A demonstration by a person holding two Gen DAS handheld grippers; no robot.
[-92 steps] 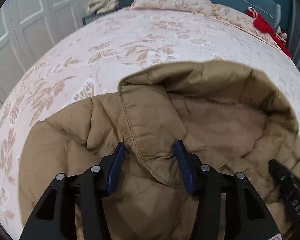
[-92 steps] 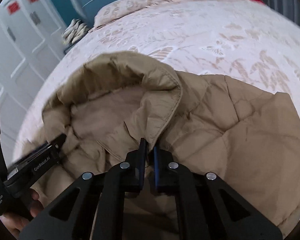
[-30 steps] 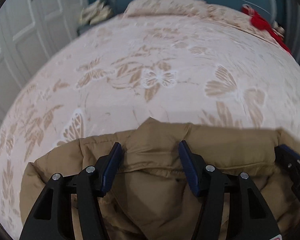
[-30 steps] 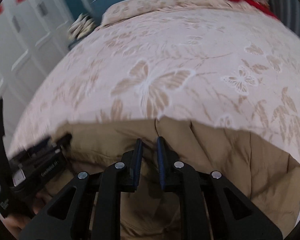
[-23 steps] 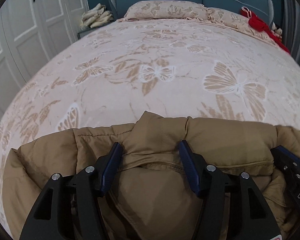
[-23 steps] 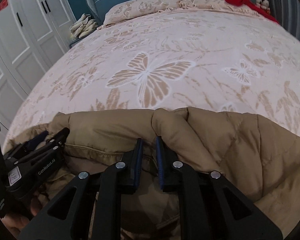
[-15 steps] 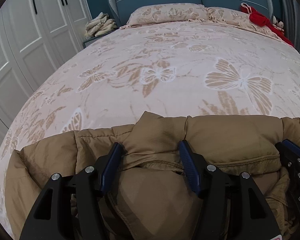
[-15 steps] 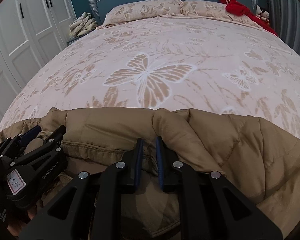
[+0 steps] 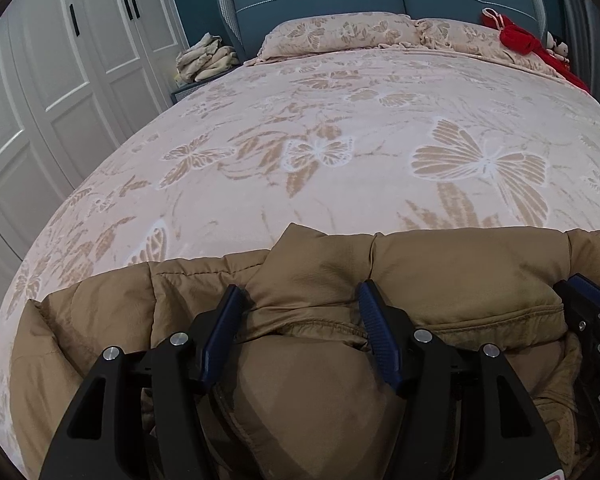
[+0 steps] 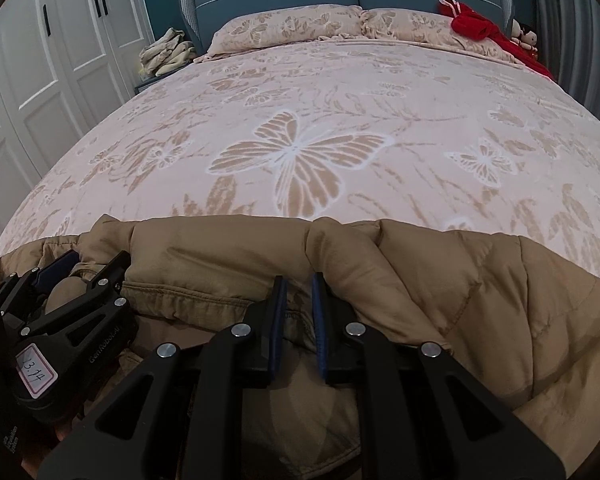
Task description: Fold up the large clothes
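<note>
Butterfly-patterned bedspread point(image 9: 340, 128) fills the room ahead, white wardrobe point(image 9: 80, 60) at left. Across its near edge lies the tan puffer jacket point(image 9: 440, 272), long axis running left to right. The left gripper point(image 9: 300, 304) straddles a bunched fold, jaws wide apart; the right gripper point(image 10: 298, 296), beside it, pinches the same folded edge.

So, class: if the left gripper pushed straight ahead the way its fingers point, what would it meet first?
The left gripper would meet the tan puffer jacket bunched between its open fingers first; the butterfly bedspread lies beyond, though depth is hard to judge.
</note>
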